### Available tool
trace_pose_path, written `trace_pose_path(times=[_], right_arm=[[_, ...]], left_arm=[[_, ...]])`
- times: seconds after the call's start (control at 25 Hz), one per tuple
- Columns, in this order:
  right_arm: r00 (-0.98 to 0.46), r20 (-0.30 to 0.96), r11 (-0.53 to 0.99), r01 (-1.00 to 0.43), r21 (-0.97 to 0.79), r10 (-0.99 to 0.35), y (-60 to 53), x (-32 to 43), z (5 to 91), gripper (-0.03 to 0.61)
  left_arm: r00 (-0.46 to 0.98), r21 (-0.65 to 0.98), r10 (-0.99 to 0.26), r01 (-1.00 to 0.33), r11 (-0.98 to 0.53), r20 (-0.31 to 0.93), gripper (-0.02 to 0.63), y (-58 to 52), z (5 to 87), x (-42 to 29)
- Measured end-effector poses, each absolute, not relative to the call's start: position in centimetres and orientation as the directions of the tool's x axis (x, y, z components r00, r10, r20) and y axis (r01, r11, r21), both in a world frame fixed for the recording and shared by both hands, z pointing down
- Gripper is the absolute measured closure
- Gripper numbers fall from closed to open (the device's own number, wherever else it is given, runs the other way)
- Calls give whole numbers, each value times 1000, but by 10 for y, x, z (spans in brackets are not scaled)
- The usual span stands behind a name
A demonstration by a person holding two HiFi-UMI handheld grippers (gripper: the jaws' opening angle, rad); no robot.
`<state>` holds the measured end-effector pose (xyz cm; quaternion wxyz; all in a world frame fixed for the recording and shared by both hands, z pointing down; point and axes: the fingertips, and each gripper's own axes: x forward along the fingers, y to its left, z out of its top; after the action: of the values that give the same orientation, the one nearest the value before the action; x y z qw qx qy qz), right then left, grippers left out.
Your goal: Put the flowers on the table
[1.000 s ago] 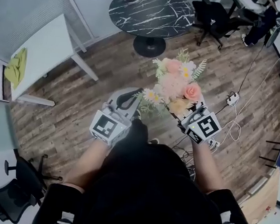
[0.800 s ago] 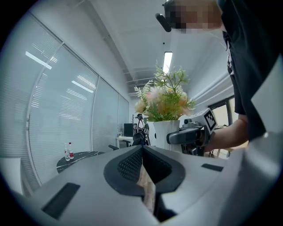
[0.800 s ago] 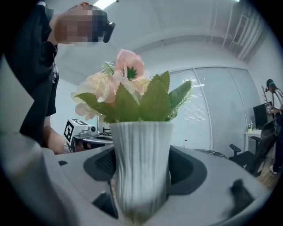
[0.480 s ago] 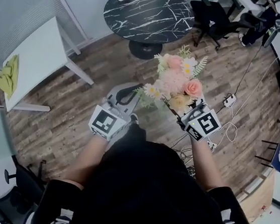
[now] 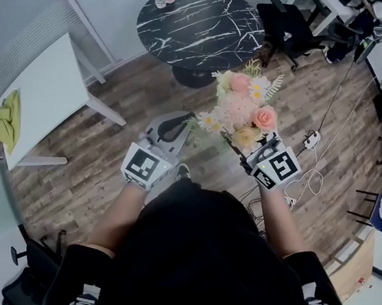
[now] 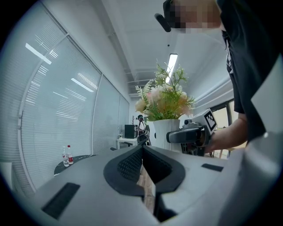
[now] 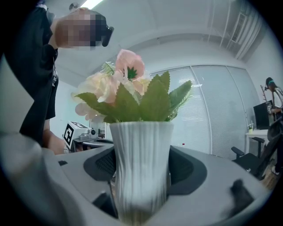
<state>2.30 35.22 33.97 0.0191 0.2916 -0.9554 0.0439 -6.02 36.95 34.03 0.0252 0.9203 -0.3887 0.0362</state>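
Wood-floored office. Jaws of the right gripper [image 7: 141, 178] clamp a ribbed white vase [image 7: 140, 145] of flowers [image 5: 241, 113], carried in mid-air. The left gripper [image 6: 142, 165] is closed, empty. The round black marble table [image 5: 200, 25] looms nearer than a second ago: delivery approaching. The head view hides the vase beneath the blooms; the right gripper view shows the grip.

Wood floor [image 5: 99, 171]; window blinds [image 6: 62, 110]; ceiling striplight [image 6: 171, 62]
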Motion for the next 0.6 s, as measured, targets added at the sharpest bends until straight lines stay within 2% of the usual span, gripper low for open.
trace_pose_path(times=[0.6], right_arm=[[-808,65,807,-588,-50,-585,315,7,337,238]], left_arm=[[724,17,-686,-688,-725,67,600,324,343,-80]])
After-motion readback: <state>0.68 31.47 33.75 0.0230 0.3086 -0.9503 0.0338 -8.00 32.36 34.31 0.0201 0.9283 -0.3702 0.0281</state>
